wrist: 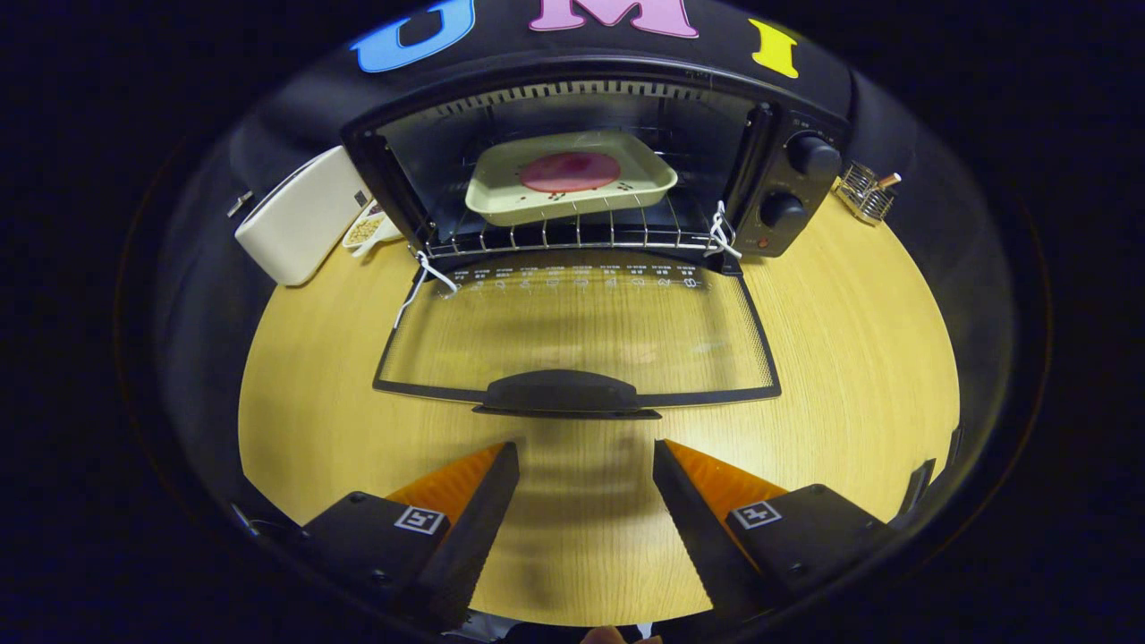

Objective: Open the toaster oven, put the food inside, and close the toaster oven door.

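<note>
The black toaster oven point(787, 179) stands at the back of the wooden table point(859, 358). Its glass door point(577, 335) lies folded down flat toward me, and the door handle point(565, 394) sits just ahead of my fingers. Inside, on the wire rack point(572, 234), rests a cream tray point(501, 201) holding a round pink piece of food point(570, 171). My gripper point(586, 461) is open with nothing between its fingers, hovering over bare table a little short of the handle.
A cream box point(300, 219) lies left of the oven, with a small dish of food point(367, 230) beside it. A small wire holder point(866, 192) stands right of the oven. White cords point(420, 282) hang at the door hinges.
</note>
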Action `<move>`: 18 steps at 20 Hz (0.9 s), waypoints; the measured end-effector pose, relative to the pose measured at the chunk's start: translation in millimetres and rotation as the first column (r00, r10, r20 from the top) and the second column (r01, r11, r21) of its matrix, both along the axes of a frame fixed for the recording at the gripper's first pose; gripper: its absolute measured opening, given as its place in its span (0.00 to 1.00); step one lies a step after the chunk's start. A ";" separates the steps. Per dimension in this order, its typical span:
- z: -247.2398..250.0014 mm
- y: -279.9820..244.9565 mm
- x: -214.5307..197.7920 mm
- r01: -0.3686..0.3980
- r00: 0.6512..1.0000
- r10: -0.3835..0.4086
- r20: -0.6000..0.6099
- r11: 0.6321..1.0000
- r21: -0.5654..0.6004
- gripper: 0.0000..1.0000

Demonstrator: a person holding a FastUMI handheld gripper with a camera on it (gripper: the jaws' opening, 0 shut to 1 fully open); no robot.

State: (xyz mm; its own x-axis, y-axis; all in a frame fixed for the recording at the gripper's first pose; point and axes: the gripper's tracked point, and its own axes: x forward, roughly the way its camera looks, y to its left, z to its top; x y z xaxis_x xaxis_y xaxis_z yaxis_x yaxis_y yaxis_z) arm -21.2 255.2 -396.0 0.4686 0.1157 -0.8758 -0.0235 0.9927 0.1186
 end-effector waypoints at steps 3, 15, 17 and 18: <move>-10.2 -5.6 7.5 0.029 1.000 -0.029 -0.006 0.999 -0.018 1.00; -7.2 -11.1 18.5 0.046 0.997 -0.043 0.067 0.998 -0.045 0.99; 1.6 -11.8 18.4 0.030 0.994 -0.025 0.103 0.998 -0.047 0.99; 5.9 -12.7 18.1 0.022 0.993 -0.016 0.120 0.999 -0.049 0.99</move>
